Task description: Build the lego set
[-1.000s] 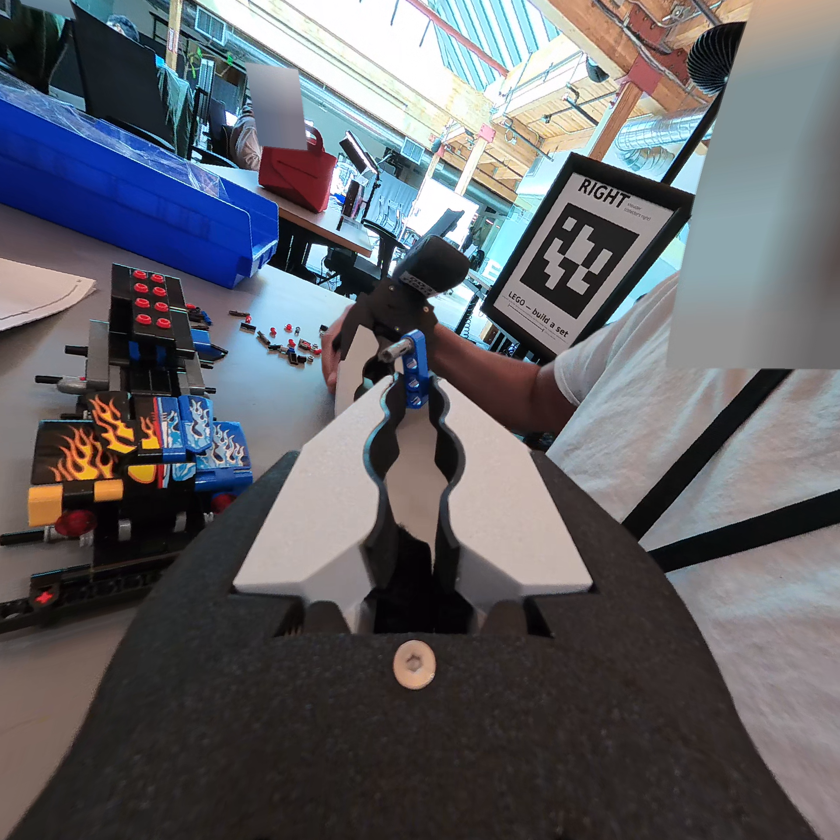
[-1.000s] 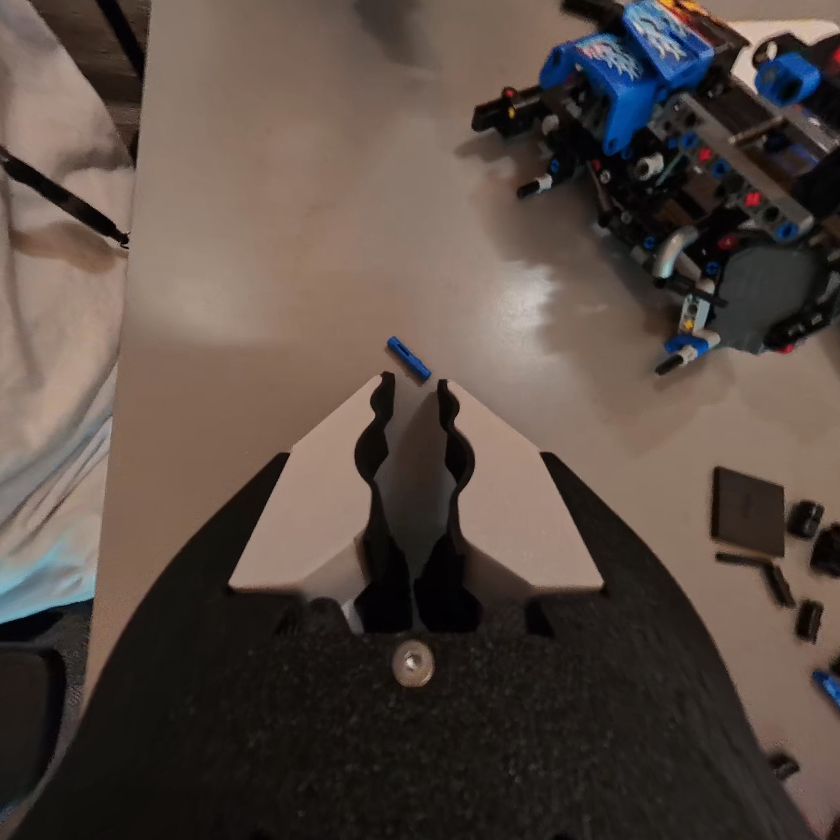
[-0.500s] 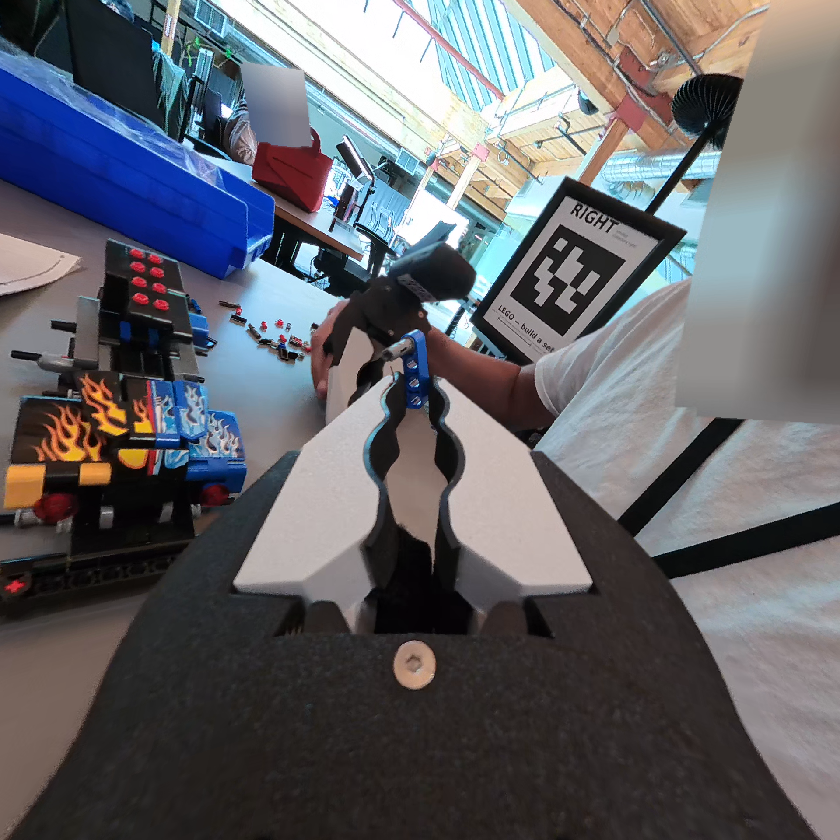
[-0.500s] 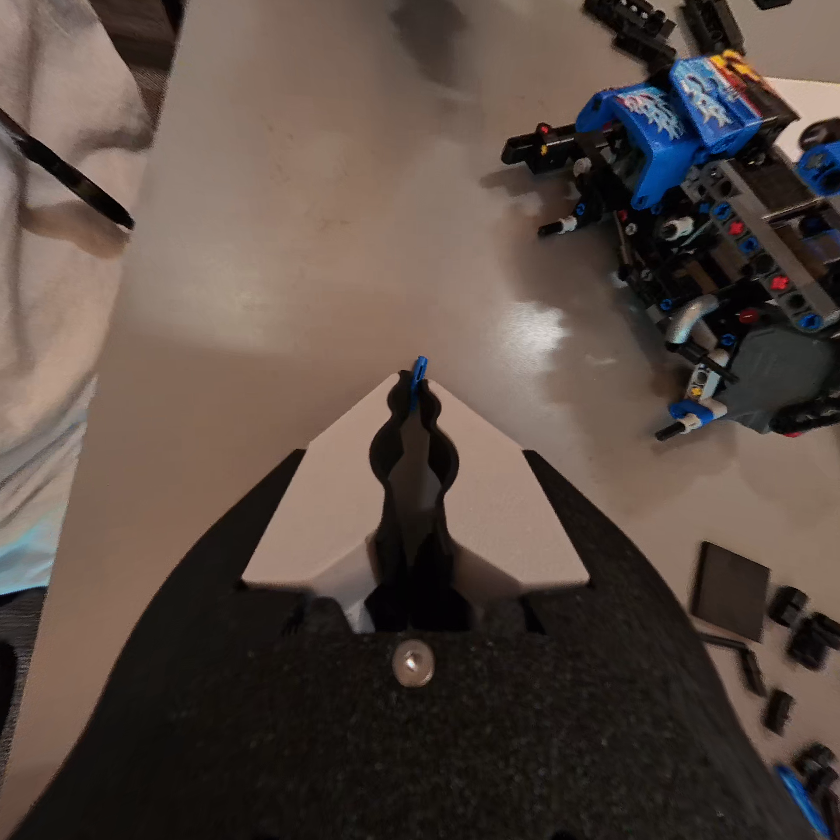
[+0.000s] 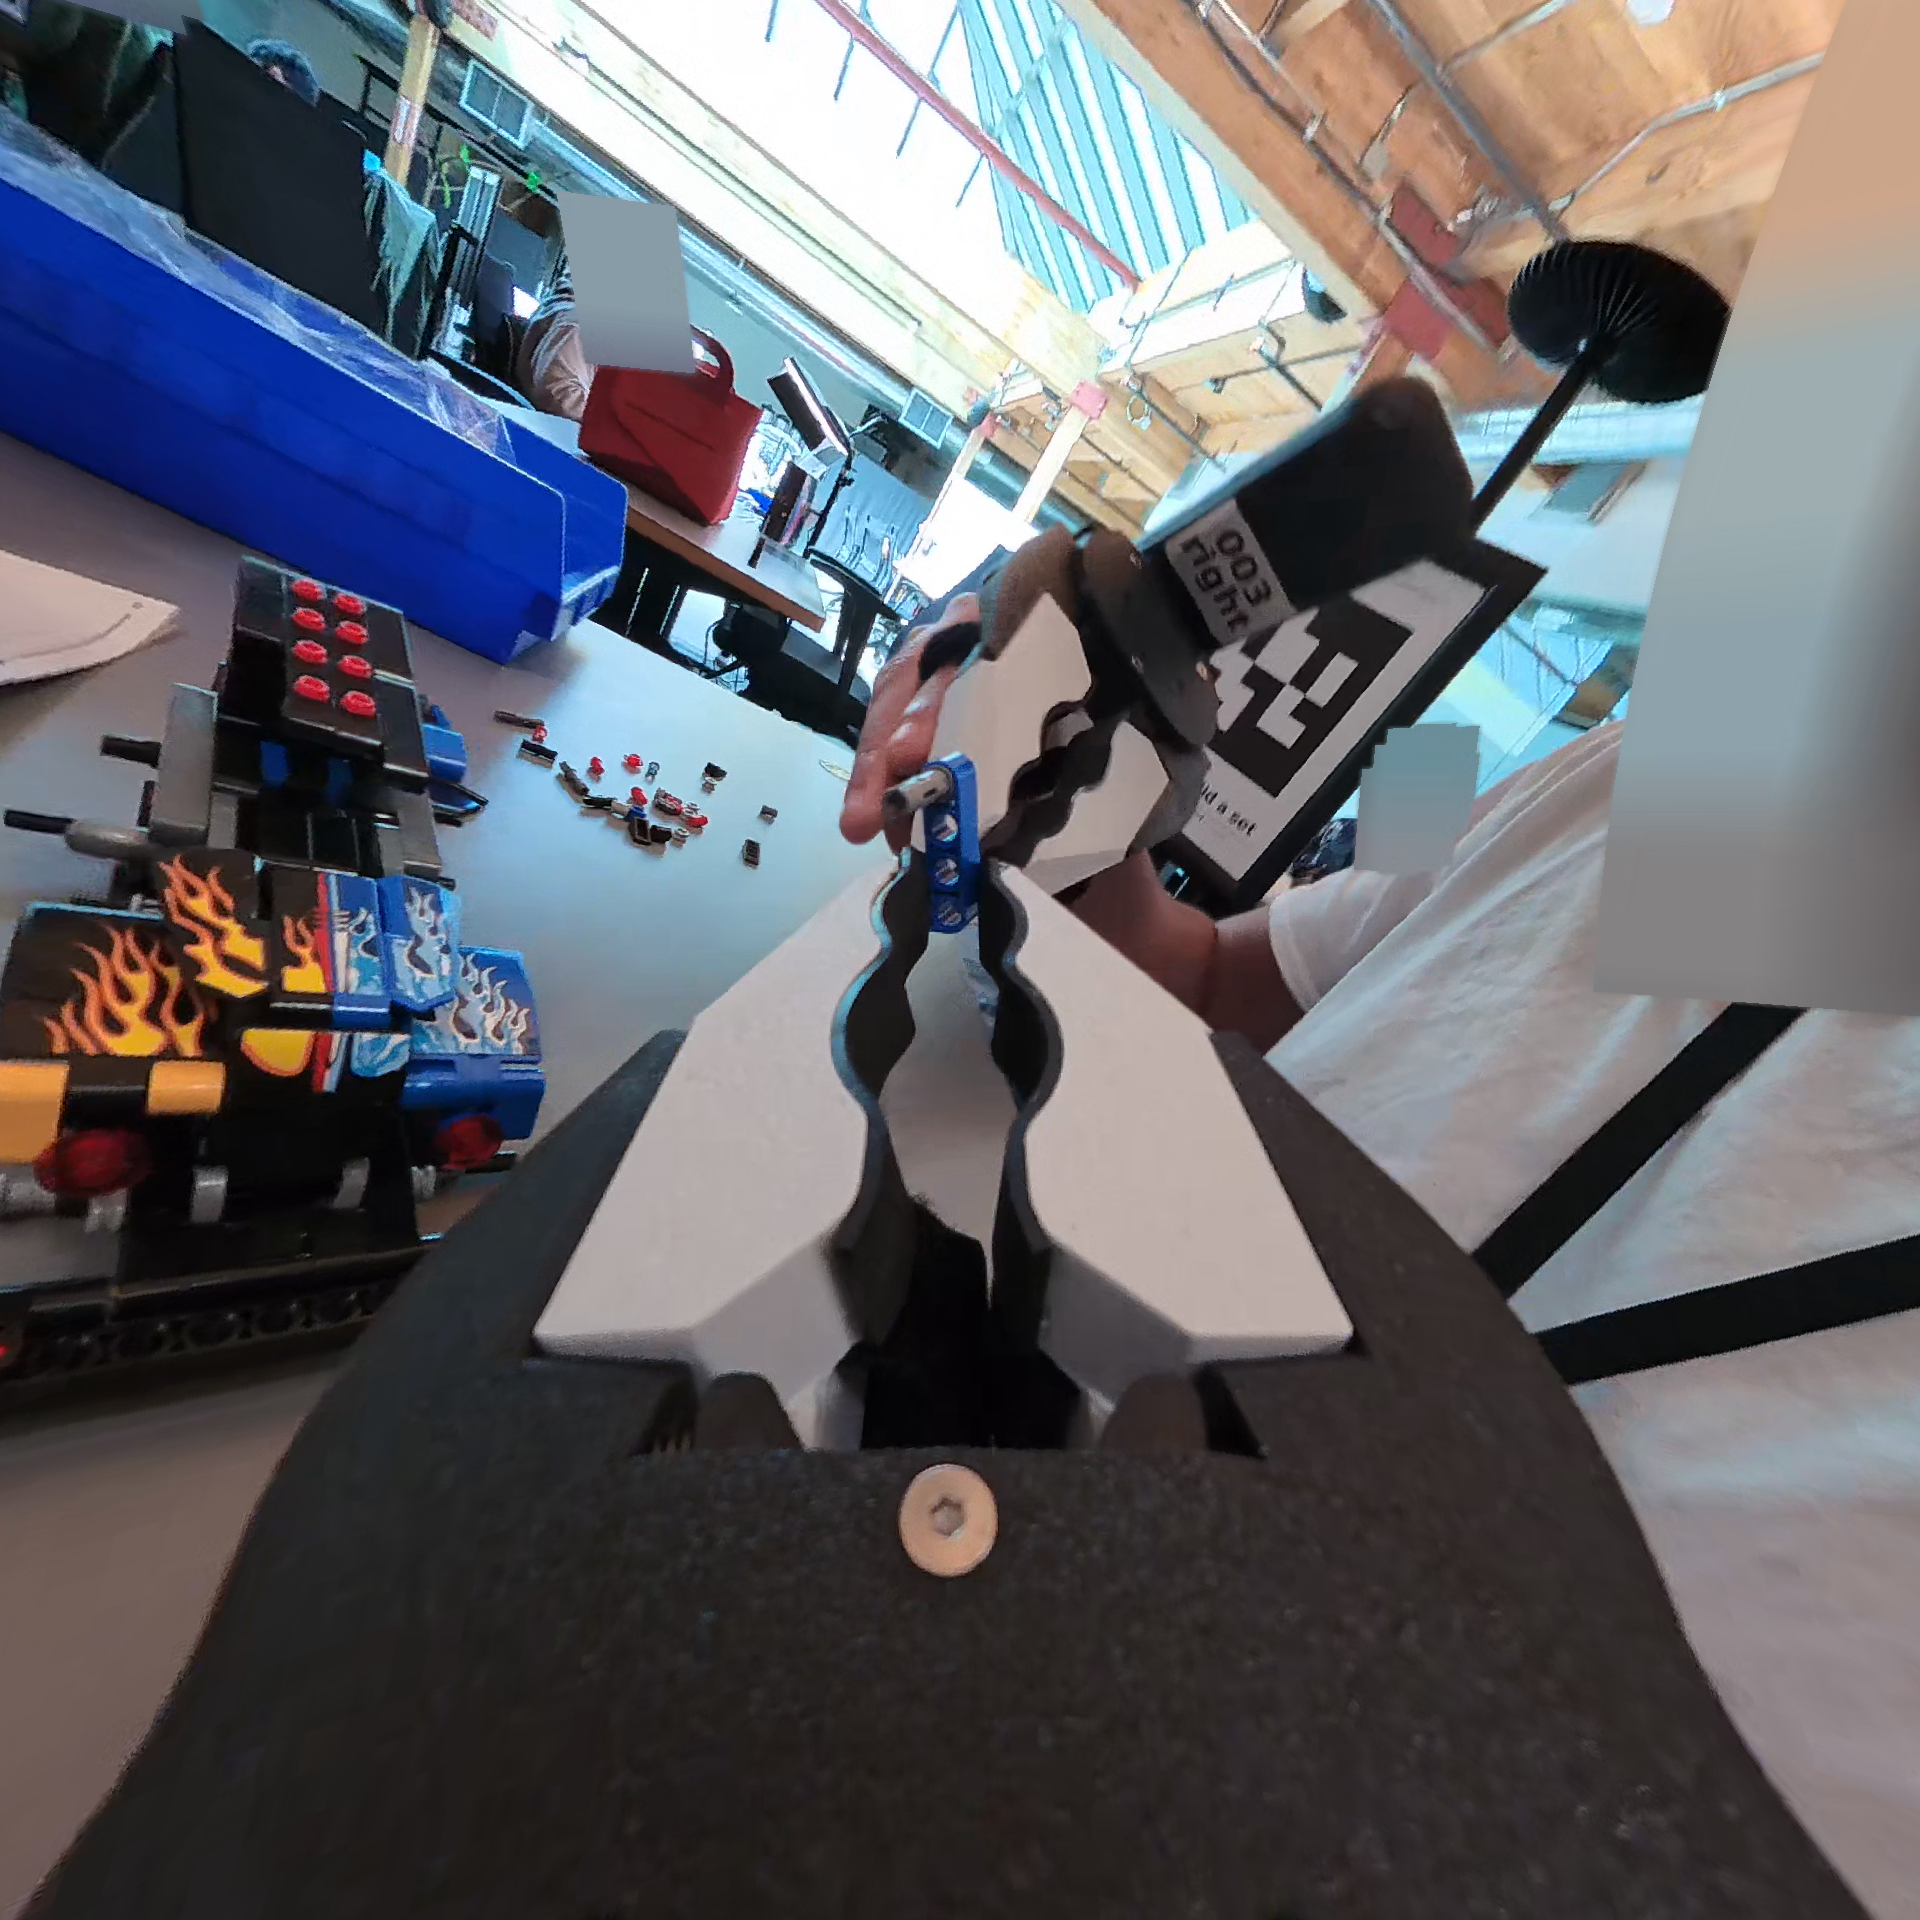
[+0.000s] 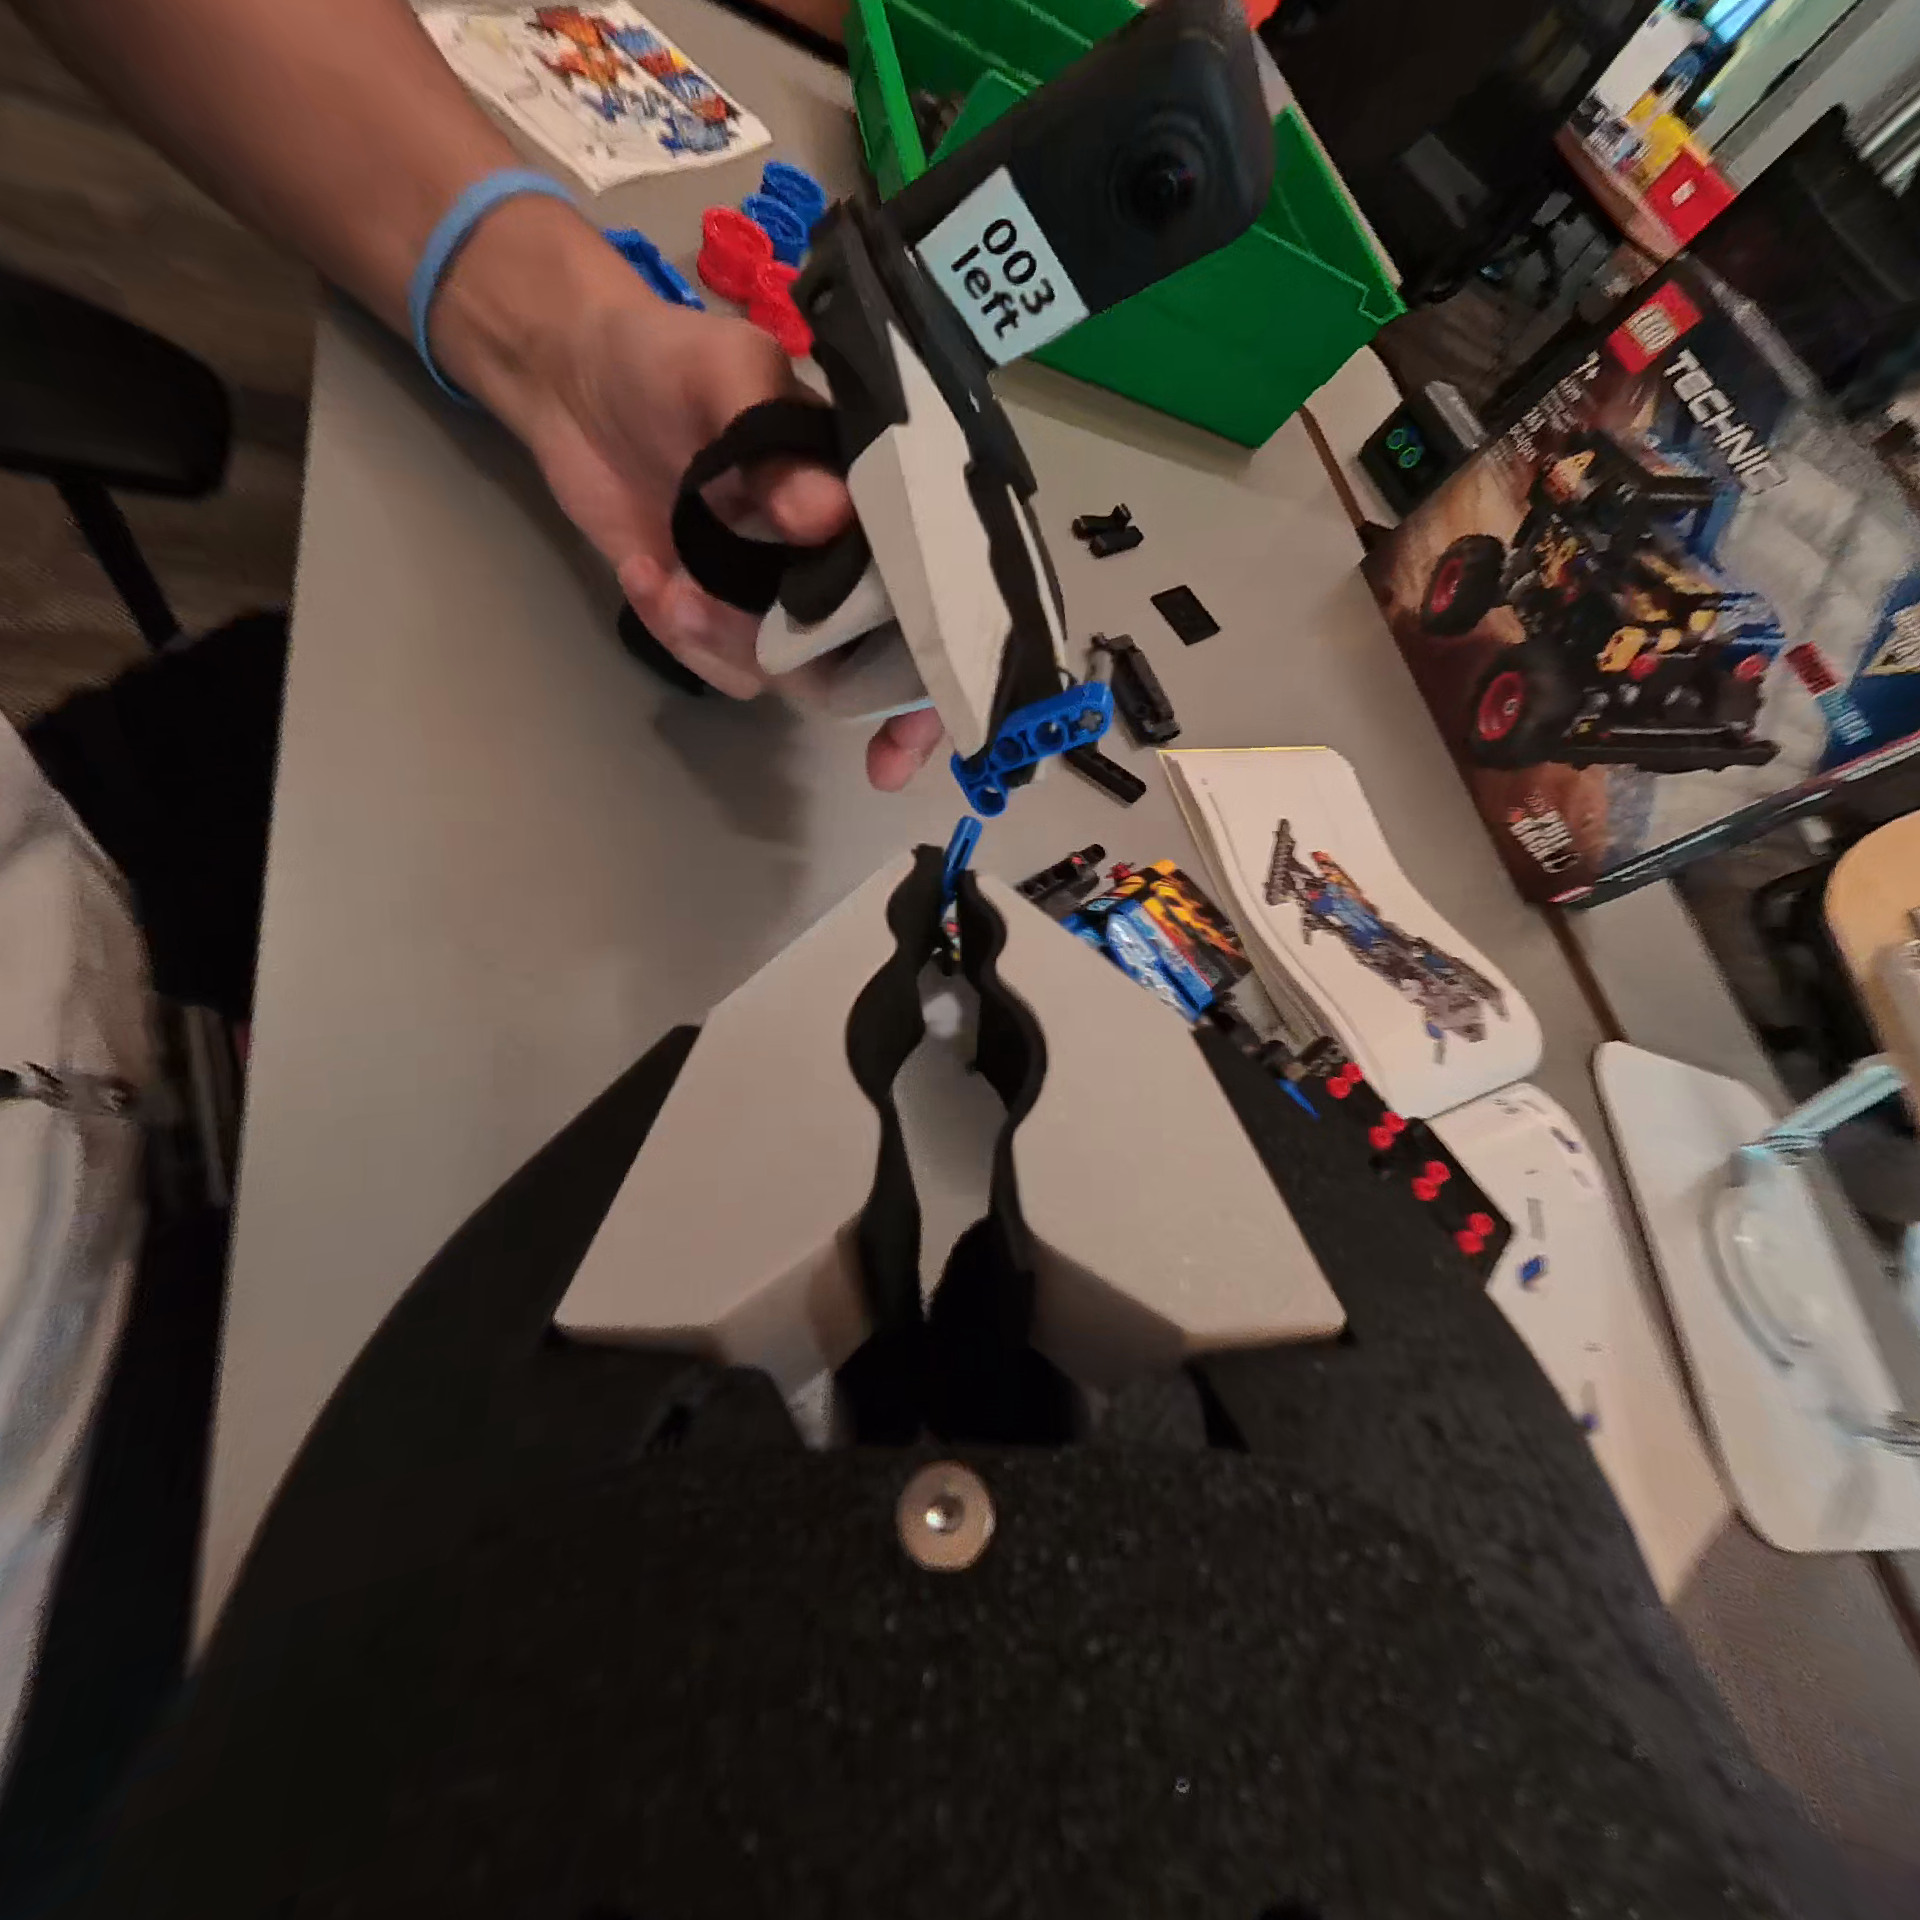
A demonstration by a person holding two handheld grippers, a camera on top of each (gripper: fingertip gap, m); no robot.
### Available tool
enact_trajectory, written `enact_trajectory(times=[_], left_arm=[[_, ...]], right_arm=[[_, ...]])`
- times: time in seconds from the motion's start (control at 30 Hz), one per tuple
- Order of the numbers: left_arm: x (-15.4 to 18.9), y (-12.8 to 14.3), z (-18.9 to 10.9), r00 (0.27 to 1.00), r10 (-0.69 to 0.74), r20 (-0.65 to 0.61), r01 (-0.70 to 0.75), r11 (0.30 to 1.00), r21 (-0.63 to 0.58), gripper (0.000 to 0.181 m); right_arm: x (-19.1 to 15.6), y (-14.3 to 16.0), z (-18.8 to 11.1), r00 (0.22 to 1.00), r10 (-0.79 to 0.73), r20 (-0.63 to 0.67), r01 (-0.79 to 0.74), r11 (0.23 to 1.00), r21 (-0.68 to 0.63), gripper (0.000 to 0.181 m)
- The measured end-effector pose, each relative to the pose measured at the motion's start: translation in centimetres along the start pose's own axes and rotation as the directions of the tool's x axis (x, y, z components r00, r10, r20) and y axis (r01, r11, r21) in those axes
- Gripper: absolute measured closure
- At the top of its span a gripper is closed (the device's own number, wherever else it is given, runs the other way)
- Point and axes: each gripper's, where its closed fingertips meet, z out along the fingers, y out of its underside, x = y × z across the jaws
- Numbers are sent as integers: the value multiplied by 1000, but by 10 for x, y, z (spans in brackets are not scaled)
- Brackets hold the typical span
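left gripper (image 5: 943, 896) jaws clench one blue beam (image 5: 950, 847); right gripper (image 6: 948, 885) jaws clench one blue pin (image 6: 961, 844).

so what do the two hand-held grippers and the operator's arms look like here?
Both the left hand-held gripper and the right hand-held gripper have a grainy black body, pale grey wedge fingers and wavy black pads. Each carries a black camera with a label. The left wrist wears a blue wristband; the sleeves are white.

Skylit timber ceiling (image 5: 1351, 156) over grey table (image 6: 468, 727).
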Motion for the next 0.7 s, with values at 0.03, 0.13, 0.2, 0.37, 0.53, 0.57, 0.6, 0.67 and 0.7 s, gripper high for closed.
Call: enact_trajectory(times=[0.03,0.13,0.2,0.37,0.53,0.57,0.6,0.67,0.7], left_arm=[[1,1,1,1000,25,3,-25,1000,-10,174],[2,5,2,994,104,21,-103,994,-42,174],[3,10,4,987,156,29,-153,985,-74,174],[1,15,4,965,256,53,-248,961,-124,174],[0,18,4,949,310,52,-299,942,-154,173],[-1,19,5,948,313,52,-301,940,-158,173],[-1,20,5,948,314,52,-302,940,-159,174],[-3,21,5,949,311,54,-299,941,-161,173],[-3,21,5,948,312,56,-300,940,-164,174]], right_arm=[[-1,0,0,999,45,11,-45,999,6,179],[-7,0,2,990,131,46,-132,991,17,179],[-11,2,5,987,151,53,-151,989,4,179],[-10,8,4,990,136,31,-136,991,-15,179],[-7,7,-1,990,139,34,-138,990,-10,179],[-7,8,-1,990,136,36,-136,991,-15,179],[-8,7,0,990,133,45,-133,991,-12,179],[-10,9,2,990,127,57,-125,992,-26,179],[-10,10,3,991,122,58,-120,992,-34,179]])
